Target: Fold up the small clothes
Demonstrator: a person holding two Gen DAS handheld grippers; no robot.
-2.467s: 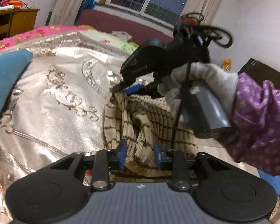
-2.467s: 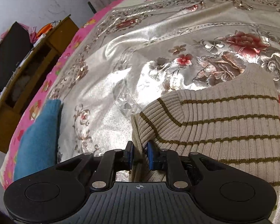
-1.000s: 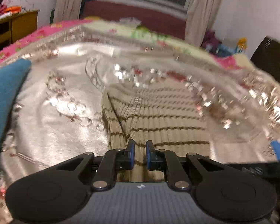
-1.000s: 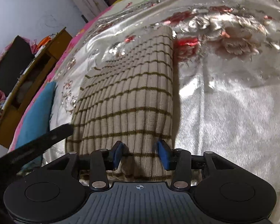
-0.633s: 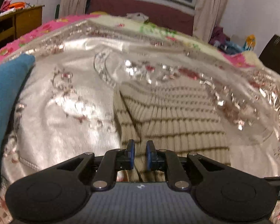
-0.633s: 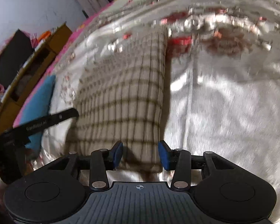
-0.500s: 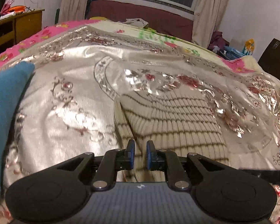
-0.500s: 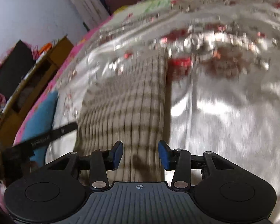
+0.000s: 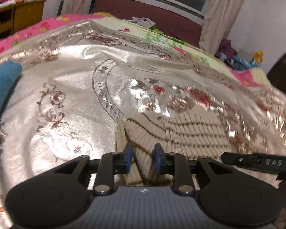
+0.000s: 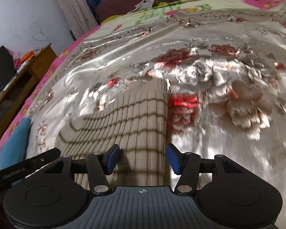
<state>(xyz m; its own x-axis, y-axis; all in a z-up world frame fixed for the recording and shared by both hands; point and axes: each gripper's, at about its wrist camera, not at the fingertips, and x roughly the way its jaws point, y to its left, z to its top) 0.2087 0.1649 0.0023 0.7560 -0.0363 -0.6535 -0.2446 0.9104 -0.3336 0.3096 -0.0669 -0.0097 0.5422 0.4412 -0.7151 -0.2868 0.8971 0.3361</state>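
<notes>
Spread across the bed: a shiny silver bedspread (image 10: 228, 43) with red flowers, a pink floral blanket (image 9: 38, 26) showing along its far-left edge. Folded flat on the bedspread, a beige ribbed sweater (image 10: 135, 118) with thin brown stripes, near edge directly under both tools. At the left, lying on the spread well apart from the sweater, a blue cloth (image 9: 0, 87). Beyond the bed, a wooden cabinet (image 10: 28, 68) and curtains (image 9: 219, 13). Right gripper (image 10: 143, 157) spread wide, holding nothing, over the sweater's right edge. Left gripper (image 9: 142, 157) parted narrowly, sweater fabric between the blue pads (image 9: 128, 155); pinched or merely straddled, unclear through blur.
</notes>
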